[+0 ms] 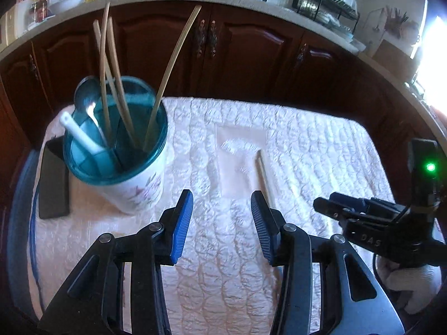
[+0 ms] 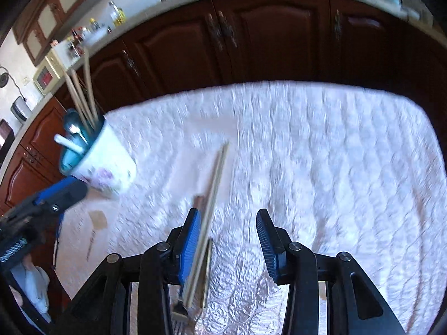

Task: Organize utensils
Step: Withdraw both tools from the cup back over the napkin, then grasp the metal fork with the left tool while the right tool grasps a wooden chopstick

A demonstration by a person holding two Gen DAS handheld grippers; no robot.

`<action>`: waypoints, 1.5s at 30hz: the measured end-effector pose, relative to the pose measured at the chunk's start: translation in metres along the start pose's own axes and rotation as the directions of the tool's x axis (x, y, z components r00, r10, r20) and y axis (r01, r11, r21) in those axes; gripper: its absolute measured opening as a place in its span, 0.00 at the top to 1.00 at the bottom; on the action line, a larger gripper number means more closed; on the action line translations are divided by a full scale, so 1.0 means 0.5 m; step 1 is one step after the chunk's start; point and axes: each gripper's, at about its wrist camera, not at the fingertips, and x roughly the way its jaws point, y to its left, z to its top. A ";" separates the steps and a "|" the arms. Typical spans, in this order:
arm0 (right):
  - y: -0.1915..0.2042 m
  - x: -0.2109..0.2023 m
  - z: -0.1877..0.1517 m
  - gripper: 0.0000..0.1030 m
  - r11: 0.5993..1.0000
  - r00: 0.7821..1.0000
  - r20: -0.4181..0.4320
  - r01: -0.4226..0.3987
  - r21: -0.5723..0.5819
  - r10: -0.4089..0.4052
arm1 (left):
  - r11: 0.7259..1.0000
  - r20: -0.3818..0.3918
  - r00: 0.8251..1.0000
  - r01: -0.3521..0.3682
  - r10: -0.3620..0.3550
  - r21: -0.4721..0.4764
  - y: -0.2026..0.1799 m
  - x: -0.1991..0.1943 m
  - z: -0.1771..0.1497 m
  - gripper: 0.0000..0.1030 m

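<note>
A: Two chopsticks point(image 2: 215, 184) lie loose on the quilted cloth point(image 2: 321, 145), with a fork point(image 2: 180, 311) beside their near ends. The right gripper point(image 2: 229, 240) is over them, jaws partly open, nothing clamped; the sticks run along the inside of its left pad, contact unclear because of blur.

B: Left side?

A: The left gripper point(image 1: 222, 223) has wide jaws and is empty, hovering above bare cloth. One stick point(image 1: 265, 178) shows just past its right finger.

B: Step?

A: I read it as the pick-up approach on the leftover utensils. The next move needs the right gripper centred across the pair and closed flat against the cloth, which is thin stock on soft fabric and could roll or split apart.

B: Destination?

A: The holder cup point(image 1: 131, 173) with the teal divider stands further back on the left, already carrying chopsticks, a metal spoon point(image 1: 85, 95) and a white spoon point(image 1: 81, 135). The standing sticks lean across the opening, so drop-in needs a clear compartment.

B: Obstacles?

A: A dark phone point(image 1: 53, 184) lies next to the cup. The cabinet doors point(image 1: 251, 50) and the counter beyond are out of the way.
</note>
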 end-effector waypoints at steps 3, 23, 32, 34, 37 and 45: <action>0.010 0.040 -0.009 0.61 1.000 0.999 -0.045 -0.025 0.001 0.025 | 1.000 -0.015 1.000 -0.008 0.008 -0.006 0.012 0.011 -0.006 0.59; -0.129 0.053 -0.055 0.61 0.990 0.985 -0.128 0.126 0.063 -0.117 | 1.000 -0.105 0.994 0.020 -0.019 0.006 0.002 0.093 -0.025 0.59; -0.078 0.087 0.023 0.70 0.996 0.996 -0.073 -0.045 0.074 0.050 | 0.998 -0.165 0.985 0.059 -0.053 0.037 -0.037 0.134 -0.030 0.59; -0.070 0.113 0.044 0.72 0.994 0.995 -0.076 -0.064 0.088 0.071 | 0.998 -0.167 0.985 0.057 -0.050 0.036 -0.031 0.133 -0.030 0.59; -0.054 0.145 0.069 0.77 0.995 0.993 -0.095 -0.057 0.079 0.064 | 0.999 -0.168 0.985 0.041 -0.035 0.033 -0.017 0.134 -0.029 0.59; -0.022 0.203 0.094 0.91 1.000 0.990 -0.142 -0.004 0.023 0.007 | 0.999 -0.180 0.983 0.045 -0.042 0.012 -0.003 0.144 -0.027 0.59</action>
